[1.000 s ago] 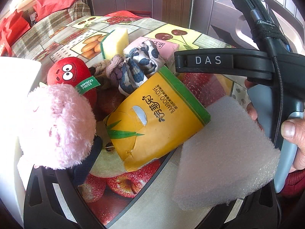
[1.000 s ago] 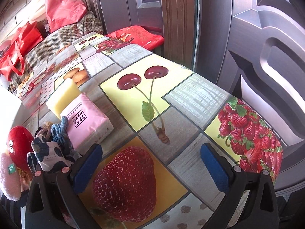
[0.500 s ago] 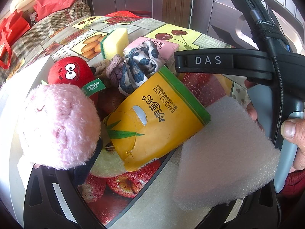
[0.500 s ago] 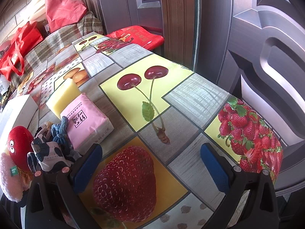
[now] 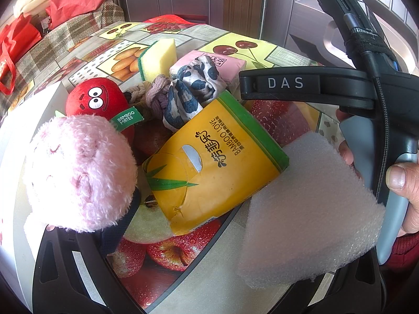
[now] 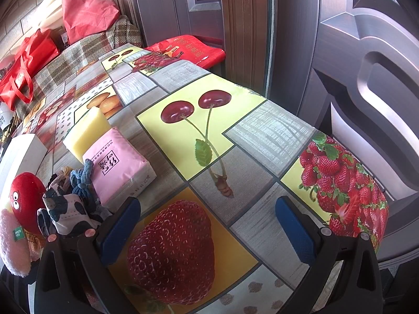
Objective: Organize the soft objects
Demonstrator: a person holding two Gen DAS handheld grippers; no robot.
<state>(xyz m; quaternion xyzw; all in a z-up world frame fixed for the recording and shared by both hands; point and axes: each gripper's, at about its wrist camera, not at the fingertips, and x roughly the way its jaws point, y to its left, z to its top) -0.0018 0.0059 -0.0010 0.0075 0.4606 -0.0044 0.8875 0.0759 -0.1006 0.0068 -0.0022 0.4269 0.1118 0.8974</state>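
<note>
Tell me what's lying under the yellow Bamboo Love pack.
The yellow Bamboo Love pack rests on the fruit-print tablecloth; its top edge tucks under the cow-print cloth. Anything beneath it is hidden.

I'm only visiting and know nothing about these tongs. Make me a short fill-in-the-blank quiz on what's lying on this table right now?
1. The round plush toy with cartoon eyes is ____ in colour.
2. The English words printed on the yellow packet are BAMBOO ____.
3. Between the open right tongs, the tablecloth shows a big printed ____.
4. The pack lying against the yellow sponge is ____ in colour.

Missing words: red; LOVE; strawberry; pink
</note>
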